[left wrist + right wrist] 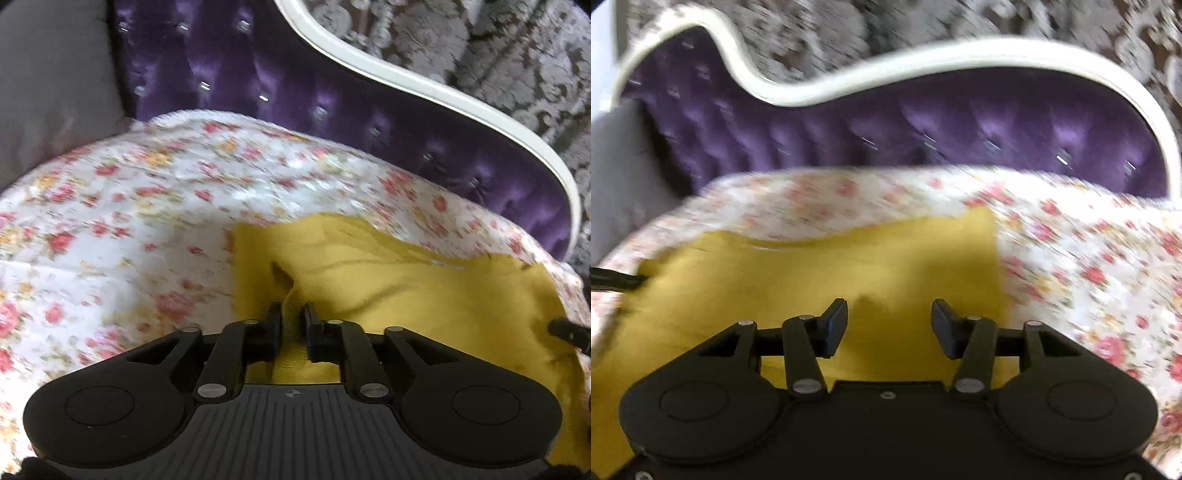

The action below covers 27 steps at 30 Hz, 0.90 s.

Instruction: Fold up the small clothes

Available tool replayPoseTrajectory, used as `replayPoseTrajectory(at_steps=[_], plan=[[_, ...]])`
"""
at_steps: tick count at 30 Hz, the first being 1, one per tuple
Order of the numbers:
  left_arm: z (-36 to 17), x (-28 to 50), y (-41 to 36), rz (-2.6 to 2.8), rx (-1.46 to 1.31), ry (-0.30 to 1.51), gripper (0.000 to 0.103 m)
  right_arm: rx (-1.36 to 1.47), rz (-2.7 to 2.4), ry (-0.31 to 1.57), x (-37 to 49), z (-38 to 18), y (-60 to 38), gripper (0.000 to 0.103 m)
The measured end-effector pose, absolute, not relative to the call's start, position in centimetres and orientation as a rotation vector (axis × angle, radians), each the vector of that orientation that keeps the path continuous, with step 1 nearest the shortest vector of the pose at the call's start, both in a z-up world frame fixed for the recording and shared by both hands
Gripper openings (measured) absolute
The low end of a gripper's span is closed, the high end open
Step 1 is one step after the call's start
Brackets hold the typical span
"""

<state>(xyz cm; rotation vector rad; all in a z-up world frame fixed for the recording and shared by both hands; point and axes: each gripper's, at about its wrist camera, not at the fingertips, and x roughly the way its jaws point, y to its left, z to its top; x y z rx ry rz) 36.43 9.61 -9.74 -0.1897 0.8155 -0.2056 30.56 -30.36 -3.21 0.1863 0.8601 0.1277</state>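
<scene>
A mustard-yellow garment [424, 295] lies spread on a floral bedspread [129, 221]. My left gripper [293, 312] is shut on a pinched fold of the yellow garment near its left edge. The tip of the right gripper [565, 328] shows at the garment's right side in the left wrist view. In the right wrist view the same garment [812, 280] fills the lower left. My right gripper [889, 312] is open just above the cloth near its right edge, with nothing between the fingers. The left gripper's tip [613, 282] pokes in at the far left.
The floral bedspread [1089, 277] covers the bed. A tufted purple headboard [332, 103] with a white curved frame [960, 55] stands behind. A grey pillow [48, 81] sits at the back left. Patterned grey wallpaper [498, 55] is behind the headboard.
</scene>
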Motion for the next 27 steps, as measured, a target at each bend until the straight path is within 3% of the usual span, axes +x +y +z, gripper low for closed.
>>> replayPoseTrajectory(at_steps=[1,5,11,14,16,21,25,27], plan=[[-9.7,36.7,10.1,-0.177,-0.186,0.812,0.016,0.184,0.108,0.875,30.7,-3.8,-30.8,0.052],[-9.7,38.1,11.7,-0.041,-0.141,0.809,0.016,0.193,0.117,0.856,30.1,-3.7,-31.3,0.052],[-6.8,35.7,10.1,-0.074,-0.087,0.711,0.021,0.137,0.143,0.760,29.3,-0.9,-28.9,0.059],[-6.4,34.7,6.9,-0.185,-0.080,0.718,0.037,0.132,0.204,0.762,30.0,-0.8,-27.0,0.076],[-6.9,34.5,5.1,-0.234,-0.056,0.748,0.058,0.131,0.228,0.778,30.4,-1.3,-26.1,0.085],[-9.5,33.7,3.3,-0.207,0.020,0.786,0.077,0.104,0.184,0.888,30.2,-3.8,-25.8,0.097],[-10.0,33.9,3.7,-0.162,0.005,0.782,0.098,0.093,0.182,0.882,29.5,-4.0,-26.1,0.098],[-10.1,34.3,4.1,-0.144,-0.019,0.809,0.102,0.091,0.177,0.891,29.6,-4.0,-26.1,0.099]])
